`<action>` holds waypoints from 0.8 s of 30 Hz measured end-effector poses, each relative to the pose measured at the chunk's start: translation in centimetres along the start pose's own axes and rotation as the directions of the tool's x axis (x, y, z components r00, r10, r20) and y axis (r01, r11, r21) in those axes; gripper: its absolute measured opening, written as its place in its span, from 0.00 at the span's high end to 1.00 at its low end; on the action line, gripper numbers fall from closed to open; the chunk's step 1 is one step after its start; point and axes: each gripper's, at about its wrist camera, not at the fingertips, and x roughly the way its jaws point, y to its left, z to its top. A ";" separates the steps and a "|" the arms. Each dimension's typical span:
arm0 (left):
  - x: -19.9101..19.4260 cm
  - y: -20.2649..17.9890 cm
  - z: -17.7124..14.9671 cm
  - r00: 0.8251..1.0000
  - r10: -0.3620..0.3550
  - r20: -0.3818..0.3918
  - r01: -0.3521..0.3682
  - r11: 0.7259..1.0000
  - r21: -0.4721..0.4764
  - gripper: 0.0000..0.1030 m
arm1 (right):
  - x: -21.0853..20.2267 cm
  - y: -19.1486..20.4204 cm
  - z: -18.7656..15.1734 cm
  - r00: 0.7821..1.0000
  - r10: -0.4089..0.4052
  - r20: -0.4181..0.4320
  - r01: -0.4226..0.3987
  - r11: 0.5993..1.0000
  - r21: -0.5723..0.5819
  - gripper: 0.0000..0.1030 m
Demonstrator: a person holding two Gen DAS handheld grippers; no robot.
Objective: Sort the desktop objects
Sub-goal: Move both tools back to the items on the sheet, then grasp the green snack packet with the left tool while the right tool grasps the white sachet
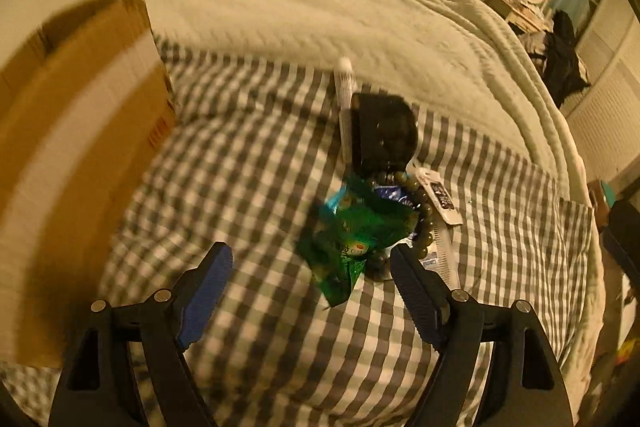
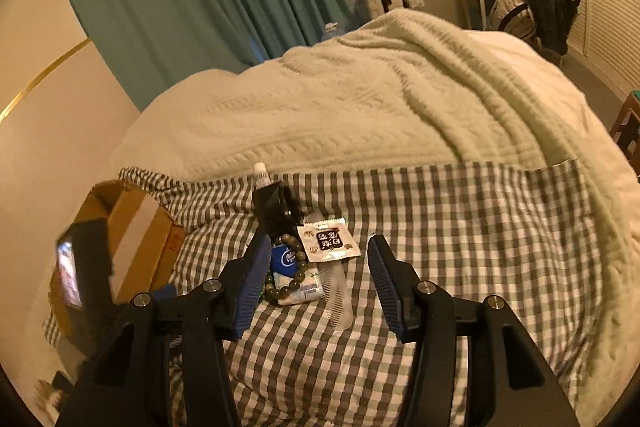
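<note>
Right now the heap of small objects lies on the checked bedsheet (image 2: 460,227), close to where that sheet meets the cream blanket (image 2: 380,99), and both tongs point down toward it from the near edge of the bed.

Seen from the left wrist, the left gripper (image 1: 310,261) is spread wide with nothing between its pads; the crumpled green wrapper (image 1: 352,227) sits just ahead of the gap, a little toward the right-hand finger. The wrapper's long axis runs roughly away from the tongs, slanting toward the far side of the bed, so the jaws already stand across it.

Past the wrapper lie a bead bracelet (image 1: 424,215), a black case (image 1: 382,129) and a white tube (image 1: 344,87), the tube lying along the case's left side and pointing at the blanket.

From the right wrist, the right gripper (image 2: 318,247) is partly spread and empty. Its gap frames the white sachet (image 2: 328,241) and the clear comb (image 2: 340,295), whose long axis runs toward the tongs. The left-hand finger overlaps the bracelet and a blue-labelled packet (image 2: 286,259) in this view; contact cannot be told.

A cardboard box (image 2: 136,227) stands at the sheet's left edge, nearer the left hand. By my judgement the left gripper is best lined up for the wrapper, the right for the sachet or comb.
</note>
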 end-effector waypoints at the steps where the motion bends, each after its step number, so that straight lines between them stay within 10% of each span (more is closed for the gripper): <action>1: 0.4 0.0 -0.1 1.000 -0.004 0.000 0.004 1.000 -0.006 0.19 | 0.8 0.0 -0.2 1.000 0.004 -0.009 -0.004 1.000 -0.006 0.50; 13: 4.9 -0.5 0.8 1.000 -0.017 0.003 0.017 1.000 0.026 0.20 | 9.4 -1.2 -1.3 0.993 0.022 -0.112 -0.024 1.000 -0.014 0.45; 17: 5.6 1.0 1.3 0.996 -0.087 0.002 0.087 0.995 -0.046 0.52 | 12.1 -1.6 -1.5 0.988 0.026 -0.150 -0.028 1.000 -0.009 0.43; 24: 6.4 3.1 2.2 0.997 -0.082 0.001 0.082 0.993 -0.084 0.55 | 16.0 -2.0 -1.4 0.981 0.041 -0.188 -0.040 0.999 0.007 0.39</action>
